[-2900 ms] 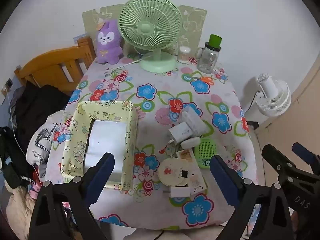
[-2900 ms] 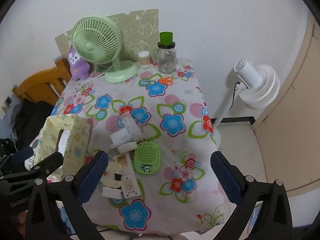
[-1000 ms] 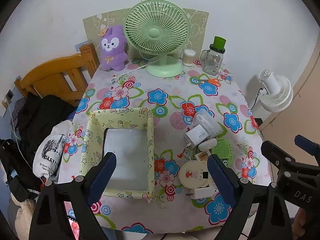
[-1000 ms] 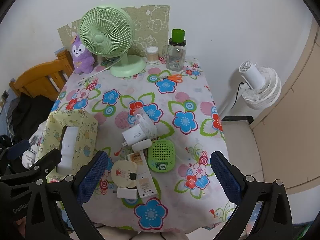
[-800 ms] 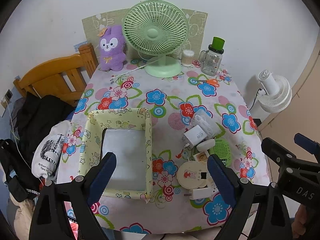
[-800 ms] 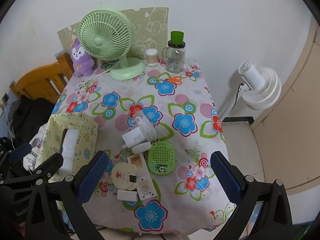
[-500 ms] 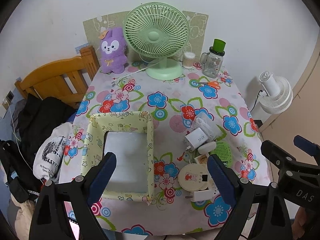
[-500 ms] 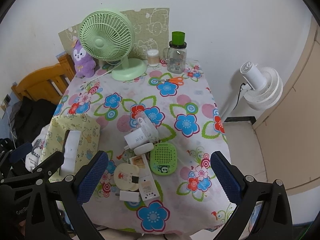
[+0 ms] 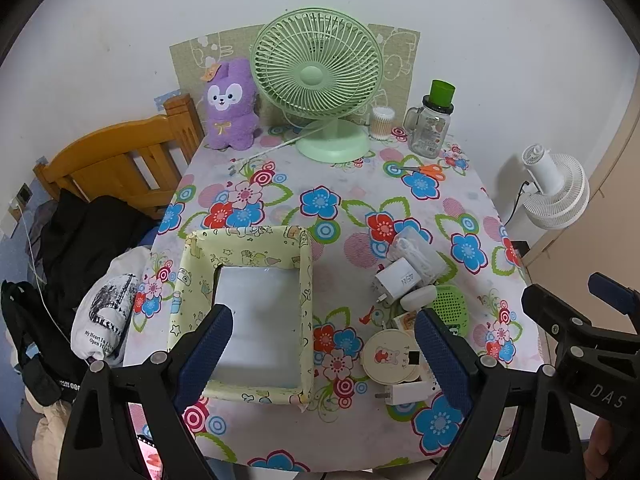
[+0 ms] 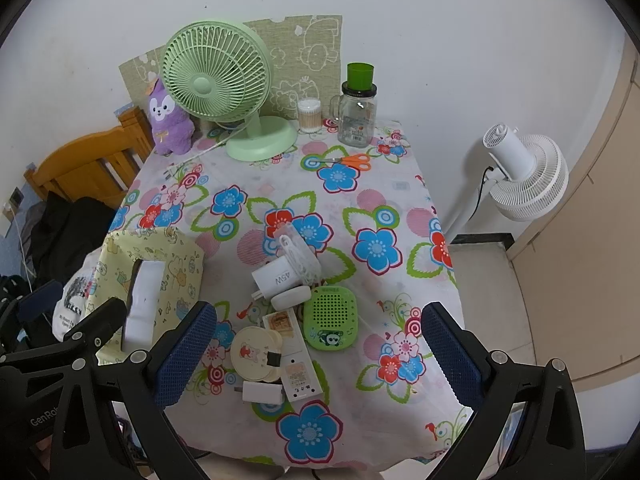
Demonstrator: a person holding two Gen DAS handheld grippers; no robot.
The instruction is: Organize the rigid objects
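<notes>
A yellow fabric box [image 9: 244, 314] [image 10: 168, 276] with a white floor stands open on the floral table, near its front left. To its right lies a cluster of small rigid things: a white charger [image 10: 276, 276], a white oval case [image 10: 291, 297], a green perforated speaker [image 10: 330, 317], a round cream disc [image 10: 256, 353], a white remote [image 10: 298, 368] and a small white plug [image 10: 262, 392]. My left gripper [image 9: 322, 346] hangs open above the box's front edge. Over the cluster, my right gripper [image 10: 318, 346] is open too. Neither holds anything.
At the back stand a green desk fan [image 9: 320, 80], a purple plush [image 9: 230, 104], a cotton-swab jar [image 9: 381, 122] and a glass jar [image 9: 432, 128]; orange scissors [image 10: 352, 161] lie nearby. A wooden chair [image 9: 116, 164] with dark clothes is left, a white floor fan [image 10: 524, 172] right.
Since the earliest frames both views have pulled back and up, so more of the table shows. Over the last second the scene has barely shifted. Both grippers stay open.
</notes>
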